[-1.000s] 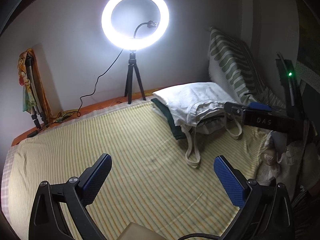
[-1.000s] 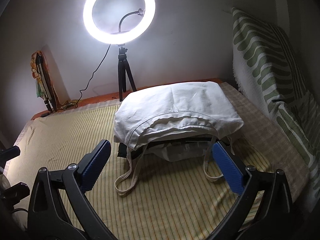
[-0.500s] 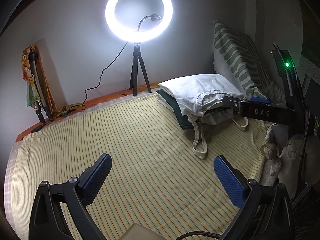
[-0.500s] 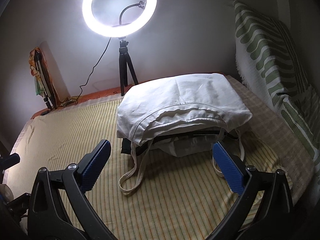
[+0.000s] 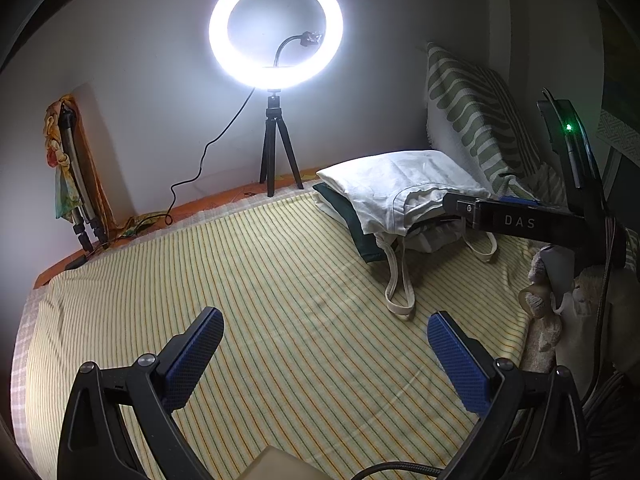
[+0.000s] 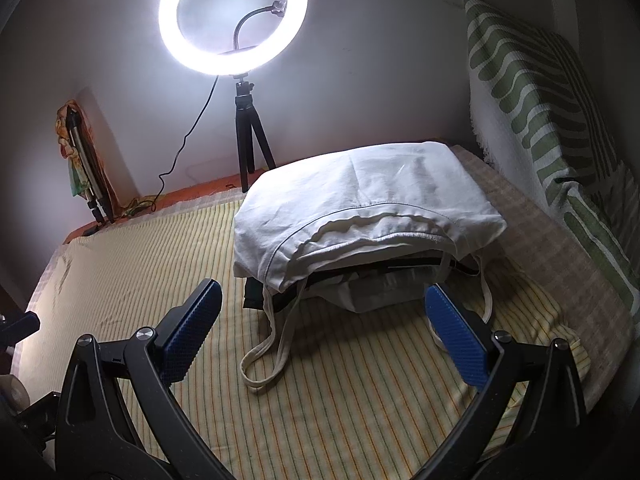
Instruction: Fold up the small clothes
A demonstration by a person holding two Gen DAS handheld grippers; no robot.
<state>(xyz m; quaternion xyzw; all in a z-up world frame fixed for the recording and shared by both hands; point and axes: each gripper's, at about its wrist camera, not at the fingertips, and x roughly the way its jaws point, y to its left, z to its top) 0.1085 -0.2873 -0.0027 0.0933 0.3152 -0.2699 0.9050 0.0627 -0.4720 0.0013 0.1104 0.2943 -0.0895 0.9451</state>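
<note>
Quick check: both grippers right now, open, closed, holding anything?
Left gripper: open, holding nothing.
Right gripper: open, holding nothing, facing the white bag.

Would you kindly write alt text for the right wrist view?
The open right claw hovers over a striped bedsheet, facing a white tote bag stuffed with clothes. Behind it, a lit ring light stands on a tripod by the wall.

I see a white garment (image 6: 360,200) folded on top of a small pile on the striped bed (image 6: 360,400). A dark green piece (image 5: 352,224) lies underneath, and pale drawstrings (image 6: 268,344) trail loose onto the bed.
</note>
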